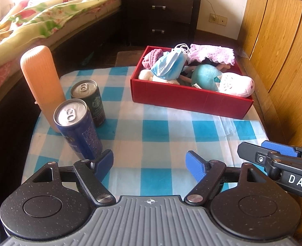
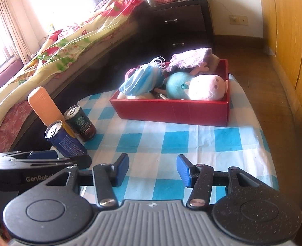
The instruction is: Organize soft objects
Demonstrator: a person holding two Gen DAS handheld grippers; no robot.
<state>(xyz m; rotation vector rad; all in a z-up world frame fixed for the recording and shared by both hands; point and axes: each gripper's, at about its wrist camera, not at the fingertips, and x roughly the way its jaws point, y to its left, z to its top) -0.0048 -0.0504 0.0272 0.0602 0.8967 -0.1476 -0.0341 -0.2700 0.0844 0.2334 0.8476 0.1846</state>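
My left gripper (image 1: 149, 164) hangs over the near end of the checked tablecloth (image 1: 151, 135), its blue pads spread wide with only cloth between them. My right gripper (image 2: 152, 169) sits just beside it, at about three o'clock in the left view, its jaws parted less widely and pinching nothing.

The soft things are all gathered in the red box (image 1: 190, 100), which stands on the cloth at about one o'clock from my left gripper, well apart from both tools. Inside it I see a crumpled blue face mask (image 1: 169, 65) with white ear loops on top of the pile, a teal plush (image 1: 205, 75) beside it toward the middle, a white and pink plush (image 1: 237, 86) lying against the box's right end, and a lilac knitted piece (image 1: 212, 53) draped over the far rim. A darker pink knit (image 1: 151, 58) shows at the far left corner.

At ten o'clock, near the cloth's left edge, stand a blue can (image 1: 77, 127), a dark can (image 1: 89, 100) just behind it, and a tall orange ribbed bottle (image 1: 42, 82) behind both. A bed (image 1: 48, 10) with a floral cover lies beyond, with a dark nightstand (image 1: 163, 14) at twelve.
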